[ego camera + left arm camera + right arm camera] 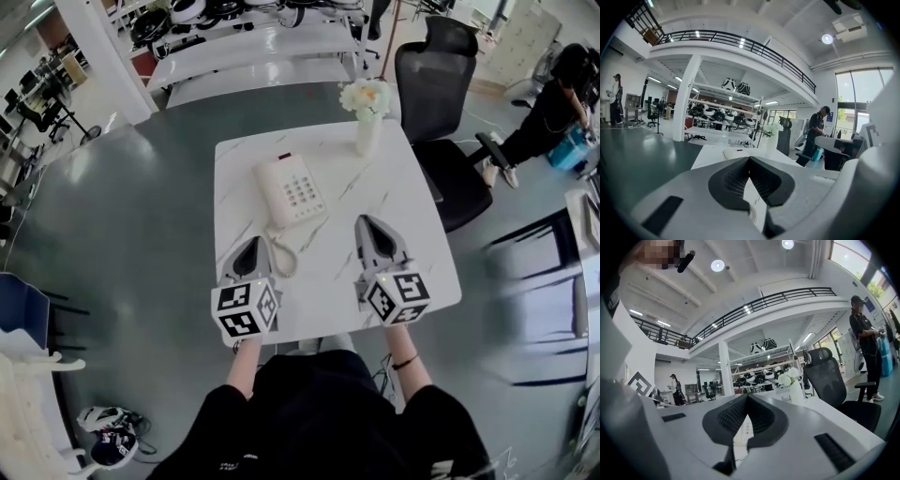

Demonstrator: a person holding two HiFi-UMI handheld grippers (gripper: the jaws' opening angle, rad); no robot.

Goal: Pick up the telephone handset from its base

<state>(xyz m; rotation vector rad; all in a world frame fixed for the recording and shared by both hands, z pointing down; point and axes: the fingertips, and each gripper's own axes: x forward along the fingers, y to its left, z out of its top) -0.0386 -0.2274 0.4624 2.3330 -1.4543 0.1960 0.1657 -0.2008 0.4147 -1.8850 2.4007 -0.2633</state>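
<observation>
A white telephone [292, 190] lies on the white marble table [412, 253], its handset [271, 190] resting along the left side of the base. A coiled cord [280, 255] loops from it toward the near edge. My left gripper [253, 241] hovers just beside the cord, near the phone's front left corner, jaws shut and empty. My right gripper [364, 221] sits to the right of the phone, also shut with nothing held. In the left gripper view the phone [736, 152] shows beyond the closed tips of the left gripper [749, 159]. The right gripper [747, 397] points level across the table.
A white vase with pale flowers [367, 122] stands at the table's far right corner. A black office chair [441, 94] is right of the table. Long white benches [253, 47] with helmets lie beyond. A person [553, 112] stands far right.
</observation>
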